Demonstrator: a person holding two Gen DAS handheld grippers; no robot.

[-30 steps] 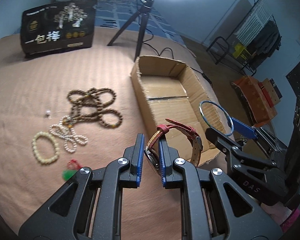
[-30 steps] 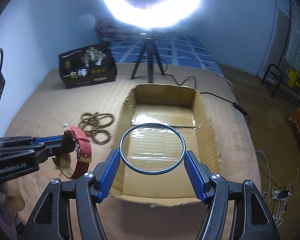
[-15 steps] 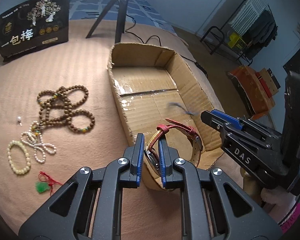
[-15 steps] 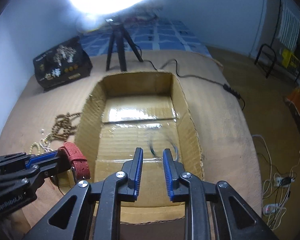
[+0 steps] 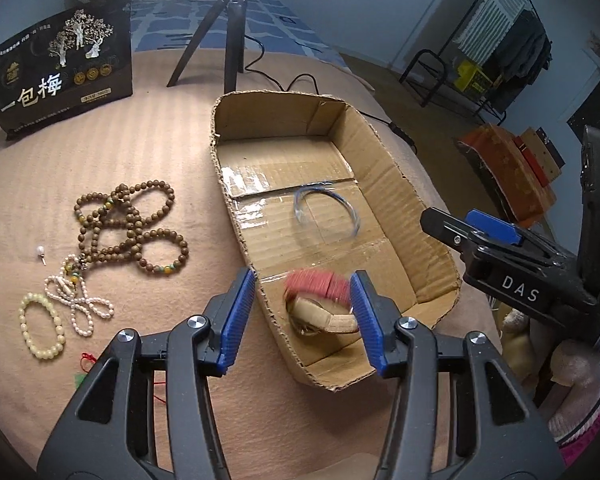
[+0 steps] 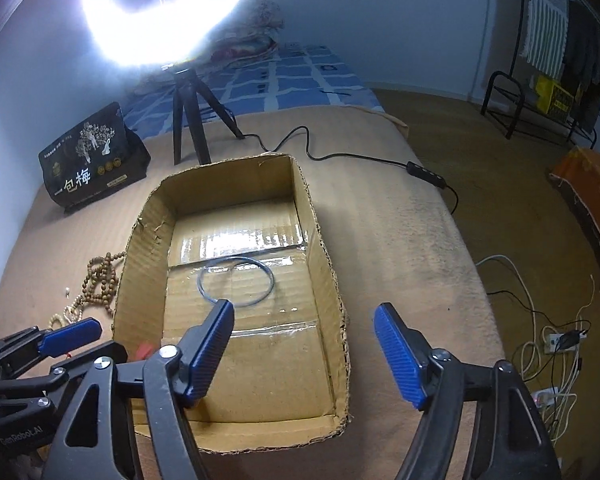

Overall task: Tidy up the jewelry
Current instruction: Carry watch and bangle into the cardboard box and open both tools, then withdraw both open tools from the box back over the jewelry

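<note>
**Both pieces dropped into the box**

A second ago your left claw (image 5: 303, 312) was clenched on the watch (image 5: 319, 304) and your right claw (image 6: 303, 354) carried the blue ring (image 6: 236, 282) between its pads. Now both are released. The left jaws have just been opening: the watch, blurred, sits between the blue pads but neither pad presses on it, and it lies at the near end of the cardboard box (image 5: 399, 184), red strap up, tan lining towards you. The right jaws have also just been opening, after a brief pinch half a second back, and nothing is between them; the ring lies flat on the box floor, near the middle, across the taped seam.

Both claws point steeply down over the near end of the box, the left one straddling its left wall, the right one beside it above the near right corner.

On the bed (image 5: 60, 184), left of the box, the brown bead string (image 5: 132, 224), the pearl strand (image 5: 80, 300) and the pale bead bracelet (image 5: 40, 326) lie where they lay before.
</note>
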